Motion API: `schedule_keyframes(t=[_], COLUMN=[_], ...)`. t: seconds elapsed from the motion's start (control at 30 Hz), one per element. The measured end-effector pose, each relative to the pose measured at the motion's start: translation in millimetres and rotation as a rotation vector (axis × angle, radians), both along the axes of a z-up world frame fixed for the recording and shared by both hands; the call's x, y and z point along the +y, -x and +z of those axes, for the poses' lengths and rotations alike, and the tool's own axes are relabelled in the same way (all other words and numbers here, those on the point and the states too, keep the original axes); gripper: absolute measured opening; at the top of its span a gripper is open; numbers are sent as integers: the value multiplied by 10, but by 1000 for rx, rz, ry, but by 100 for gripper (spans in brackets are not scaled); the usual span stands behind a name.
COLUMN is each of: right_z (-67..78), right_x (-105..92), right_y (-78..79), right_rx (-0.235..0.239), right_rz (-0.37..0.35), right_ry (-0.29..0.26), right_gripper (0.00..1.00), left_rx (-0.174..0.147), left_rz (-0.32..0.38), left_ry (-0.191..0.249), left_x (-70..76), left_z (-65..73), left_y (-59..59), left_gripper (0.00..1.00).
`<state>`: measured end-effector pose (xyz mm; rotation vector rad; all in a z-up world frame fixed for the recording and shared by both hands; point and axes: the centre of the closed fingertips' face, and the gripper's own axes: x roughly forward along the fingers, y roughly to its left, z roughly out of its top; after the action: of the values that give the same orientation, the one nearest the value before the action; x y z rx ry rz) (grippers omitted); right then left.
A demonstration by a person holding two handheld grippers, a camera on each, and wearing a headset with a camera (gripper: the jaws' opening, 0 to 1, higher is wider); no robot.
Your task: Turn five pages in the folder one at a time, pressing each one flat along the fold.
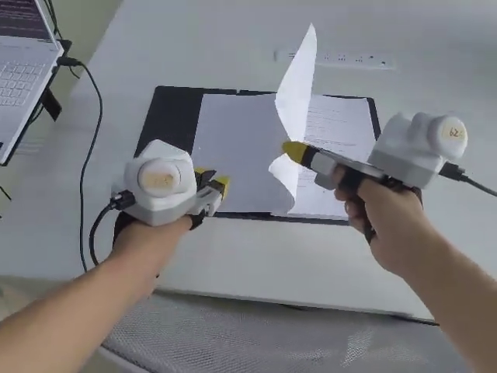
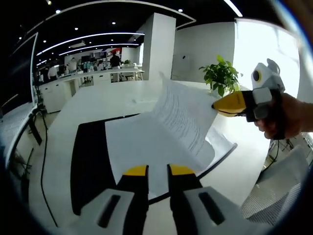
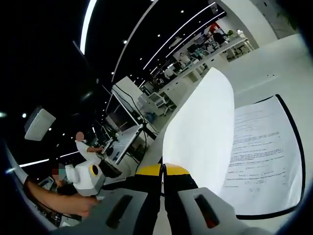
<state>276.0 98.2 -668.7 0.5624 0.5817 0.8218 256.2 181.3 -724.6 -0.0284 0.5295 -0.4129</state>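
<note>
While the black folder (image 1: 167, 116) lies open and flat on the white table (image 1: 233, 39), its long axis runs left to right across the head view. Its fold runs from the near edge to the far edge, pointing away from the person. One page (image 1: 299, 85) stands nearly upright above the fold. Its long edge rises from the folder and its top corner points up and away.

The right gripper (image 1: 293, 151) pinches the lower near edge of this page, with its jaws pressed together on the paper. The left gripper (image 1: 216, 183) hovers over the near edge of the folder's left half, with its jaws slightly apart and holding nothing.

A laptop (image 1: 19, 70) sits at the table's left edge, well apart from the folder. A black cable (image 1: 89, 155) runs between them.
</note>
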Motion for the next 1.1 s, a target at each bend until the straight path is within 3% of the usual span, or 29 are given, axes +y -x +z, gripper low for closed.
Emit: schedule_keyframes(t=[0.23, 0.4, 0.6, 0.8, 1.0, 1.1], right_z=[-248, -457, -712, -852, -926, -1053], right_x=[527, 792, 1018, 1142, 1276, 1289], right_y=[75, 138, 198, 211, 326, 260], right_rx=[32, 63, 111, 133, 154, 169], right_rz=[96, 143, 184, 203, 227, 232], right_ry=[61, 93, 135, 155, 191, 209], right_gripper=[0, 0, 0, 0, 0, 0], left_rx=[6, 13, 7, 19, 29, 35], left_rz=[70, 117, 124, 129, 132, 130], left_ry=[2, 15, 13, 17, 26, 30], left_x=[505, 730, 823, 875, 939, 954], left_z=[19, 35, 52, 10, -74, -108], left_y=[157, 208, 235, 273, 248, 244], left_gripper=[13, 12, 11, 10, 11, 10])
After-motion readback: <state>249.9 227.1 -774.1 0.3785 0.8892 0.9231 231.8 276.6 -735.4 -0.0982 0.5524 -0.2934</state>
